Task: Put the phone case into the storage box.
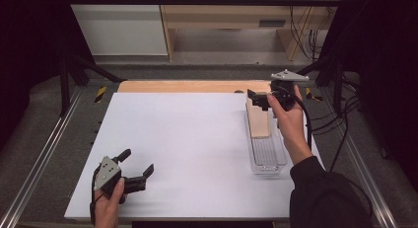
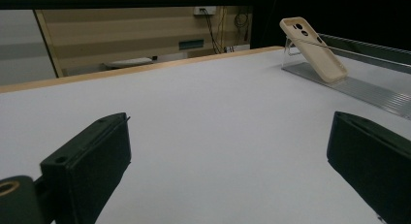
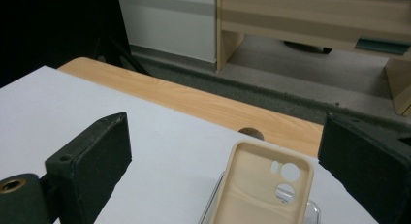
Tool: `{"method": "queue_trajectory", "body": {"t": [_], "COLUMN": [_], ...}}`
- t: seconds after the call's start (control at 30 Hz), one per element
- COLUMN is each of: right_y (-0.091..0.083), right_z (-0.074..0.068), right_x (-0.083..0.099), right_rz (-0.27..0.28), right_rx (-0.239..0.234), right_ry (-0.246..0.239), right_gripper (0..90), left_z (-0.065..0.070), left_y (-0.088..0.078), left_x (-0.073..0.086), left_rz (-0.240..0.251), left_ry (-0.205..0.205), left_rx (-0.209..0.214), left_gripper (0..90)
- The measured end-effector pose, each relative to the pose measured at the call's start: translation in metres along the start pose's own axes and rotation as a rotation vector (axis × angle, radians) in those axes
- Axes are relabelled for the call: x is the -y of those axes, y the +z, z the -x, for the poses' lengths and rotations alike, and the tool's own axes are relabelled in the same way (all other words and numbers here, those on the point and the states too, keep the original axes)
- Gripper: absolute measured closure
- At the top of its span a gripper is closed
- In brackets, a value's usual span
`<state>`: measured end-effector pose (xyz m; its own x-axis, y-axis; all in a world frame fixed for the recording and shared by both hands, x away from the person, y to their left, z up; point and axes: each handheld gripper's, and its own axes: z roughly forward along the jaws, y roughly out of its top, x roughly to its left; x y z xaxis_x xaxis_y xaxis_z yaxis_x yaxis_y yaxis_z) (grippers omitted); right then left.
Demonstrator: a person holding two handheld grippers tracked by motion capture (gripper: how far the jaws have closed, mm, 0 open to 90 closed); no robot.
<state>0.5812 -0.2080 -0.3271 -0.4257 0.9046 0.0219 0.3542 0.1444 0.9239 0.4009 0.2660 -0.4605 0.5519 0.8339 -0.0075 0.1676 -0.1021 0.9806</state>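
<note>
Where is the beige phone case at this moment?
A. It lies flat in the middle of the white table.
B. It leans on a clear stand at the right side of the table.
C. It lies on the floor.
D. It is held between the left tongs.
B: the phone case leans tilted on the clear stand, with the right tongs open over its top end, while the left tongs are open and far from it.
</note>
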Motion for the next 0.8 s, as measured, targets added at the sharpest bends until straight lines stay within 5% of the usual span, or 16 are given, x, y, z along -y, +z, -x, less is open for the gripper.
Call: {"method": "queue_trajectory", "body": {"t": [0.47, 0.8], "right_y": [-0.013, -0.014], "right_z": [-0.003, -0.003], "right_x": [-0.005, -0.005], "right_rz": [0.088, 0.073], "right_rx": [-0.019, -0.022], "right_ry": [-0.007, 0.027], "right_gripper": [4.5, 3.9], "left_z": [0.000, -0.002], "left_y": [0.000, -0.001], "left_x": [0.000, 0.001], "left_rz": [-0.001, -0.002], "left_ry": [-0.005, -0.007], "left_rx": [-0.003, -0.011], "left_gripper": [2.0, 1.9]}}
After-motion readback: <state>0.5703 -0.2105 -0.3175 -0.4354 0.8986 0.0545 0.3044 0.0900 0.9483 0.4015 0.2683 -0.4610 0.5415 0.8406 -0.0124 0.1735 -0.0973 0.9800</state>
